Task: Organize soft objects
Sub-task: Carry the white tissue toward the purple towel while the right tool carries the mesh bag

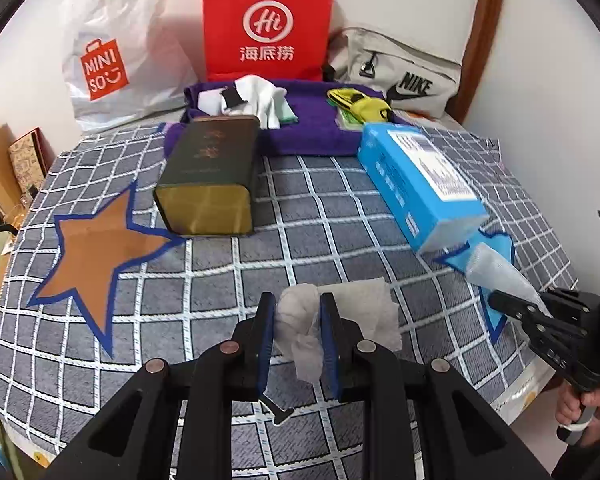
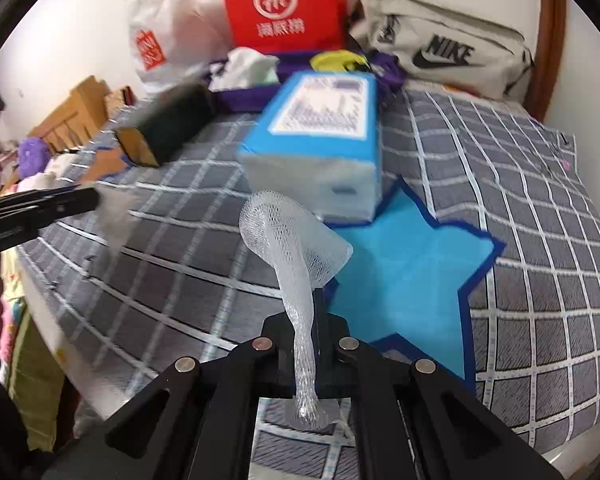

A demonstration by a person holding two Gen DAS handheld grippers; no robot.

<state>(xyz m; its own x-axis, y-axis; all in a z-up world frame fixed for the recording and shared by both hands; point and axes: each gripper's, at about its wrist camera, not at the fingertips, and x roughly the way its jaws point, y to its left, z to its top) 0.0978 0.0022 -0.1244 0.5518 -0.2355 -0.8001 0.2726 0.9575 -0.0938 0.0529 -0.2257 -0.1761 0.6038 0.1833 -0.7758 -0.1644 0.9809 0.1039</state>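
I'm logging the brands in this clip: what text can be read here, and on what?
"MINISO": white plastic bag.
"Hi" and "海底捞": red paper bag.
"NIKE": grey bag.
Blue box: white label print too blurred to read.
Dark tin: gold characters too small to read.

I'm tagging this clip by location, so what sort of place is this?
Probably a bedroom at home: a grid-patterned bedsheet, shopping bags and a Nike pouch against the wall, a wooden bedpost.
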